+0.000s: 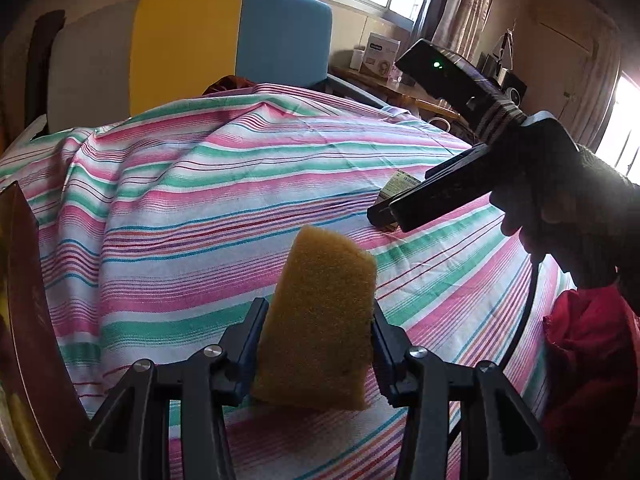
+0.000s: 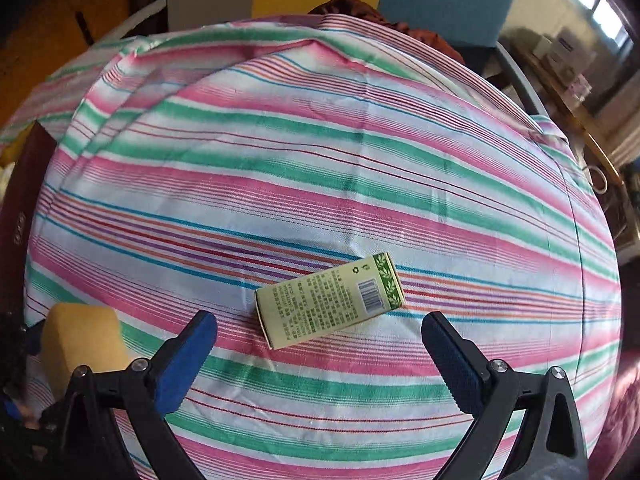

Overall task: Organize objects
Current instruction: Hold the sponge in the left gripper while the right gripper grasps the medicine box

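Note:
My left gripper [image 1: 318, 316] is shut on a yellow sponge [image 1: 320, 312], which stands upright between its pads above the striped cloth [image 1: 180, 200]. The same sponge [image 2: 80, 344] shows at the lower left of the right wrist view. My right gripper [image 2: 320, 330] is open and points steeply down, hovering just short of a small pale green box [image 2: 330, 300] that lies flat on the cloth [image 2: 320, 160]. Nothing is between its blue pads [image 2: 192, 352]. In the left wrist view the right gripper [image 1: 384, 210] hangs over the box [image 1: 402, 184], mostly hiding it.
A dark red box [image 1: 28, 320] stands at the left edge of the cloth, also seen as a dark red box [image 2: 20, 200]. A yellow and blue panel [image 1: 232, 40] rises behind. A red sleeve [image 1: 588, 360] is at right. A side table [image 1: 400, 92] with boxes is beyond.

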A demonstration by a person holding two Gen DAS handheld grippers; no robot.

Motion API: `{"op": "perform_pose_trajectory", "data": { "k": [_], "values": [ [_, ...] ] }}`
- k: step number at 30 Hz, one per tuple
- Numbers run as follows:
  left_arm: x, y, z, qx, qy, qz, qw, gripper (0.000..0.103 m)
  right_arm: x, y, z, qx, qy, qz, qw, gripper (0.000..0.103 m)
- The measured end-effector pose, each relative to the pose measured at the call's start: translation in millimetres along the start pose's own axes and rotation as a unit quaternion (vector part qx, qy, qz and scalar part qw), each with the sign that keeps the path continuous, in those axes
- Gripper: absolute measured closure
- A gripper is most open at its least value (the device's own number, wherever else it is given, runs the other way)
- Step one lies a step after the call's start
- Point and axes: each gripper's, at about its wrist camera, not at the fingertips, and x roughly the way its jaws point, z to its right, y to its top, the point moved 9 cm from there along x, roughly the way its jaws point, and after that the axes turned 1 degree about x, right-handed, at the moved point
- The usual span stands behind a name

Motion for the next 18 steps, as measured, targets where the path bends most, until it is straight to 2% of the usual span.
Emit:
{"op": "perform_pose_trajectory", "data": {
  "k": [4, 5, 6, 7, 9, 13, 18],
  "values": [
    [0, 0, -1, -0.002, -0.004, 0.001, 1.0, 0.055, 17, 4, 3, -0.007, -0.011, -0.024, 1.0, 0.002],
    [0, 0, -2, -0.006, -0.007, 0.002, 1.0, 0.055, 19, 3, 6, 0.005, -0.01, -0.027, 1.0, 0.011],
    [0, -1, -2, -0.008, -0.008, 0.003, 0.9999, 0.055, 17, 2, 5, 0.019, 0.007, -0.022, 1.0, 0.026],
    [0, -1, -3, -0.009, -0.009, 0.003, 0.9999, 0.055, 15, -1, 4, 0.031, 0.018, -0.019, 0.999, 0.026],
    [2, -3, -4, -0.014, -0.009, 0.0, 0.9999, 0.053, 9, -9, 3, 0.038, 0.011, -0.007, 0.999, 0.026],
    [3, -4, -4, -0.012, -0.005, -0.002, 0.9999, 0.053, 10, -30, 2, 0.071, 0.039, 0.016, 0.997, 0.026],
    [3, -4, -2, -0.005, 0.009, 0.003, 0.9999, 0.053, 12, -30, 16, 0.096, 0.042, 0.025, 0.994, 0.026]
  ]
}}
